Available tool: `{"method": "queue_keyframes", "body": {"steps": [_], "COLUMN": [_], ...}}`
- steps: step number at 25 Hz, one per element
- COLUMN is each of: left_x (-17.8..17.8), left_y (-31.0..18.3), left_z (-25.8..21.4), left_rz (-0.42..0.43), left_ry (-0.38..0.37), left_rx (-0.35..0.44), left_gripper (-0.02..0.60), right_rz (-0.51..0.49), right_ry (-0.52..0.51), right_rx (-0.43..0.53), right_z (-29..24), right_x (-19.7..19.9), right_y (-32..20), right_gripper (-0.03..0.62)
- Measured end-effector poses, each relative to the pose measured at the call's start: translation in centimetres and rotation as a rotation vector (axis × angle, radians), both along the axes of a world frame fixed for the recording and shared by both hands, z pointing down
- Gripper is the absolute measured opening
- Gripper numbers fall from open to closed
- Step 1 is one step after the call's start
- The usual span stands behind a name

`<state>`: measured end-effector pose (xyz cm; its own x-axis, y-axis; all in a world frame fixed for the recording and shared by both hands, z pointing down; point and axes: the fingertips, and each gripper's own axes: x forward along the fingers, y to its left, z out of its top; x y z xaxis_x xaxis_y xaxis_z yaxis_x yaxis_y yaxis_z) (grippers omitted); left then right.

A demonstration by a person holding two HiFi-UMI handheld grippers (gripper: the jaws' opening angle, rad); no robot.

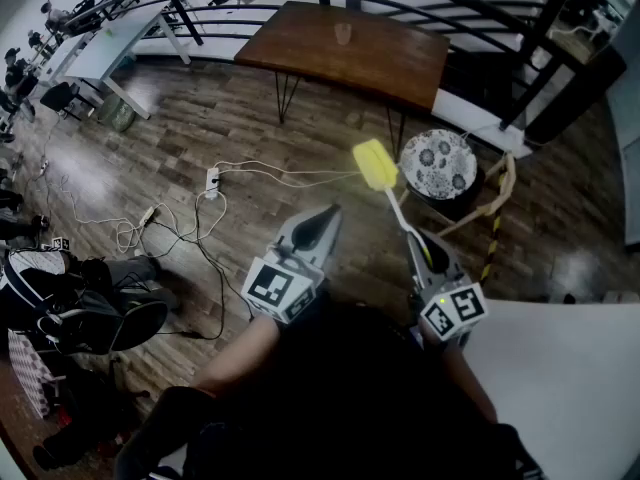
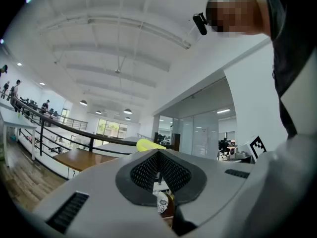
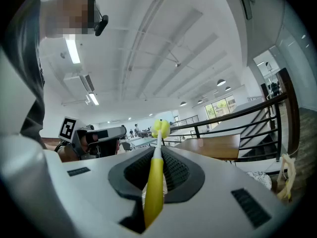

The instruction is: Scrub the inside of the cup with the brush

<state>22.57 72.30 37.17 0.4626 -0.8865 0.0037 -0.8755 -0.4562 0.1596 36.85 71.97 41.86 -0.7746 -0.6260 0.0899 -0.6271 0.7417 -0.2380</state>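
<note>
Sticking out toward the table [image 1: 300,43], the brush [image 1: 393,198] is clamped by its yellow handle in the right gripper [image 1: 425,251]. Its soft yellow head points ahead, so I think it is held ready to go into a cup. In the right gripper view the handle [image 3: 154,182] runs straight down the middle of the jaws, which squeeze it from both sides. That should keep it from wobbling. A small see-through thing [image 1: 343,34] stands on the table near the far edge, and I think it is the cup. It is well apart from the brush, so no scrubbing has begun, and the person must get to the table first. The left gripper [image 1: 323,218] is on the near side of the table too, beside the brush. Its jaws are pressed together with nothing between them. It is likely kept free to hold the cup steady. A round stool [image 1: 438,163] sits between the table and the brush, and wires [image 1: 200,218] lie on the floor to the table's left.
</note>
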Motion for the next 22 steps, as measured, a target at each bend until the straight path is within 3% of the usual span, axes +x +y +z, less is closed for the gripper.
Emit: {"method": "queue_keyframes", "body": {"steps": [12,22], "left_x": [-5.2,-14.5], "left_y": [-4.2,-9.1], "left_z": [1.3,-0.1], "left_rz": [-0.005,0.043], "left_ry": [0.027,0.025], "left_rx": [-0.014,0.015], "left_gripper": [-0.003,-0.003], "right_rz": [0.018,0.047], "right_ry": [0.005,-0.008], "right_rx": [-0.043,-0.037], "right_z": [1.4,0.0], "right_x": [-4.6,-14.5], "right_y": [-3.9,-9.3], "right_gripper": [0.044,0.044]}}
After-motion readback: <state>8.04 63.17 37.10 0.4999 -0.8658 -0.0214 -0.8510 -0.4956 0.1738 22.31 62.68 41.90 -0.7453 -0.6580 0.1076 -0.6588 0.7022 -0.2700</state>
